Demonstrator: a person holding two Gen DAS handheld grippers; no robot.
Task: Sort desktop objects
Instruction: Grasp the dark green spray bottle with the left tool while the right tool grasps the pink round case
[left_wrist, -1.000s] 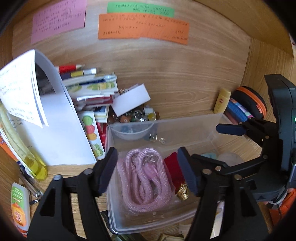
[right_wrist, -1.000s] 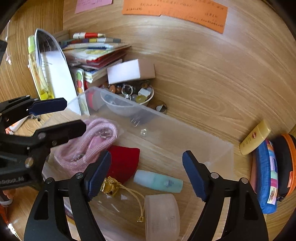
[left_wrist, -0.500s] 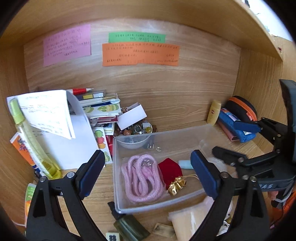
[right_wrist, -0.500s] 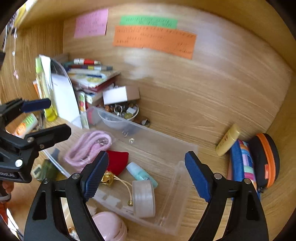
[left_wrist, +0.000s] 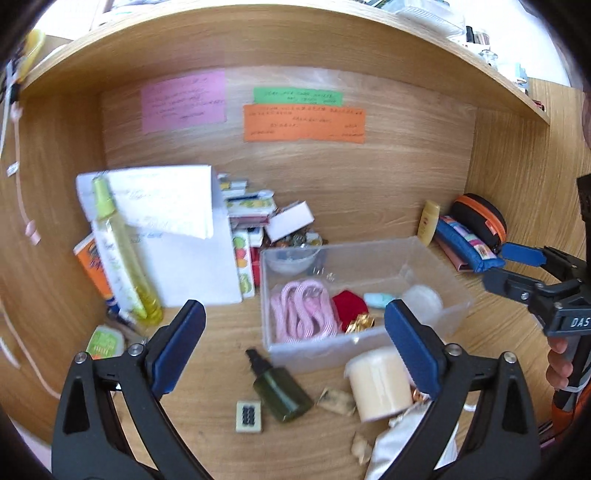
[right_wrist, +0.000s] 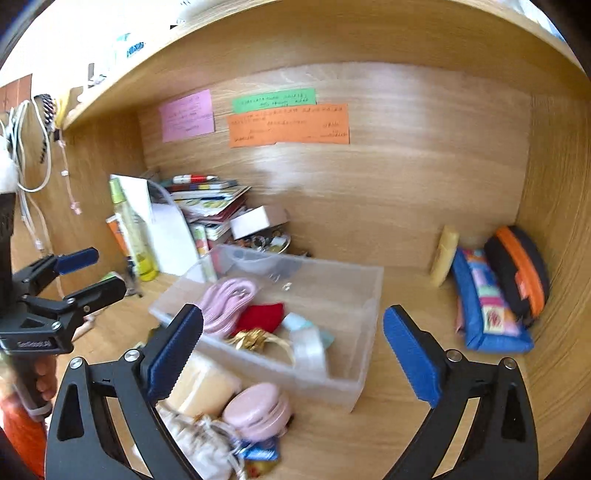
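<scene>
A clear plastic bin sits mid-desk. It holds a pink cord, a red pouch, a gold ornament, a small teal bottle and a clear round jar. My left gripper is open and empty, held back in front of the bin. My right gripper is open and empty, to the bin's right front. In front of the bin lie a dark green spray bottle, a cream jar and a pink round case.
Books, white papers and a yellow-green bottle crowd the back left. A small bowl of trinkets sits behind the bin. Pencil cases and a yellow tube stand at the right wall. A small tile lies in front.
Both grippers have pulled back and up from over the bin, so the whole alcove and the items in front of the bin now show. Both stayed open.
</scene>
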